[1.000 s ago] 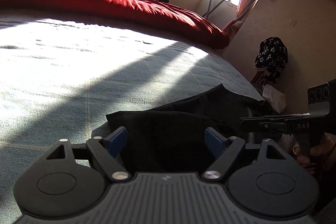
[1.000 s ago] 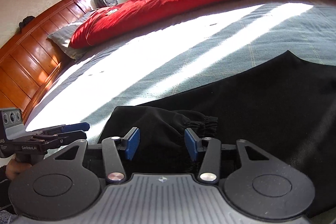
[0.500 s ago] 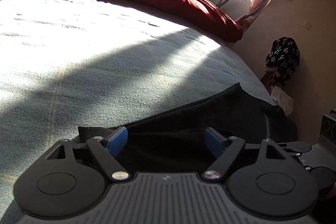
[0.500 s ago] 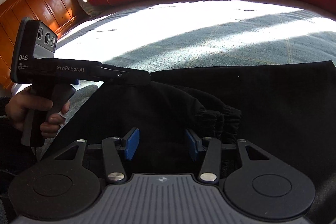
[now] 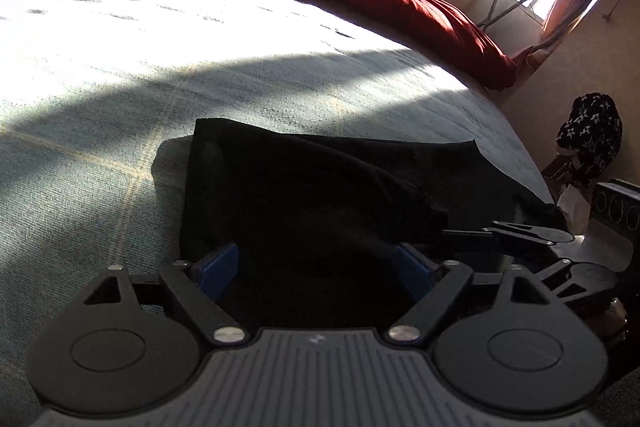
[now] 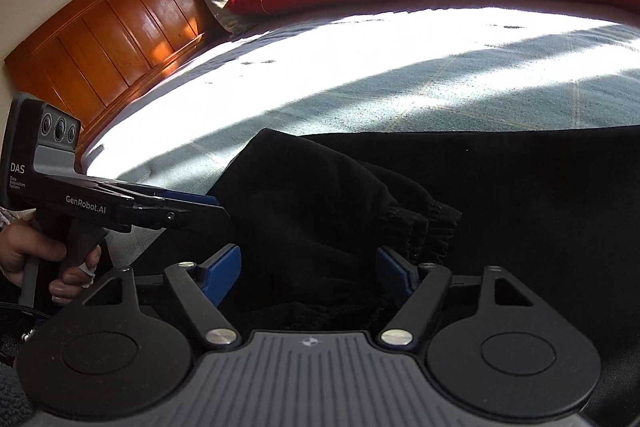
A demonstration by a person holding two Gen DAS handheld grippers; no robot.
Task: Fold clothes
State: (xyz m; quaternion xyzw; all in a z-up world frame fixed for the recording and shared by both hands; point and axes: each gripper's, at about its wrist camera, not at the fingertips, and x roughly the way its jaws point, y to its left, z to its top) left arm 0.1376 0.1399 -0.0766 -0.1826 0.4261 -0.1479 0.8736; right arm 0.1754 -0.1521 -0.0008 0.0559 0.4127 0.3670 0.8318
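the black garment (image 6: pixel 500 195) is lying part-folded on the bed (image 5: pixel 120 115), its cuffed end doubled over, while the left tool (image 5: pixel 316 267) is held apart and the right tool (image 6: pixel 310 273), just opened, is gripping nothing, further folds probably remaining.

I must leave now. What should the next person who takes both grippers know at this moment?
Left gripper: open, jaws wide, black garment between them, not pinched.
Right gripper: open, its jaws have just been opening; the ribbed cuff lies between them, not pinched.
The garment lies on the grey-blue bed cover, one part already folded over the rest.
Left: further folds, then smoothing.
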